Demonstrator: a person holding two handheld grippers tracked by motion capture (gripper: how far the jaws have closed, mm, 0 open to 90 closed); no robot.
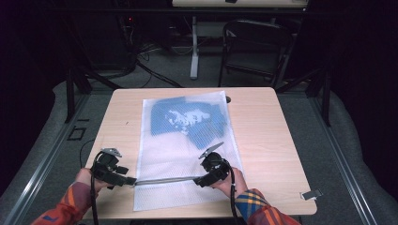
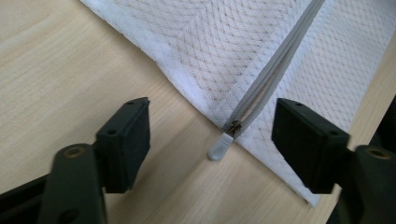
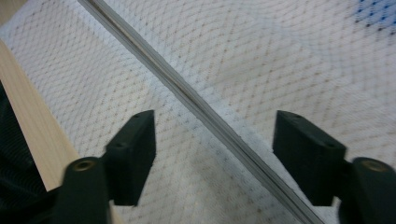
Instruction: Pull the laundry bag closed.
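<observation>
So my left hand-held gripper (image 2: 212,140) sat with its jaws standing apart, nothing pinched, and the little white zipper pull (image 2: 219,147) lay on the wood right between them without either pad touching it. The pull was at the end of the grey zipper (image 2: 271,77), right at the left edge of the white mesh laundry bag (image 2: 210,42). My right hand-held gripper (image 3: 212,156) was the same story, jaws apart and gripping nothing, hovering low over the mesh with the zipper line running diagonally through the gap between them. From the high view, the left hand-held gripper (image 1: 133,180) was at the bag's left edge and the right hand-held gripper (image 1: 197,180) further along the zipper, which stretched straight across the near end of the bag between the two. The bag itself lay flat on the bench (image 1: 272,136), long side running away from me, with something blue and white (image 1: 187,119) showing through the mesh at the far end. A small grey clip-like thing (image 1: 311,194) sat near the bench's near right corner, well apart from the bag.
</observation>
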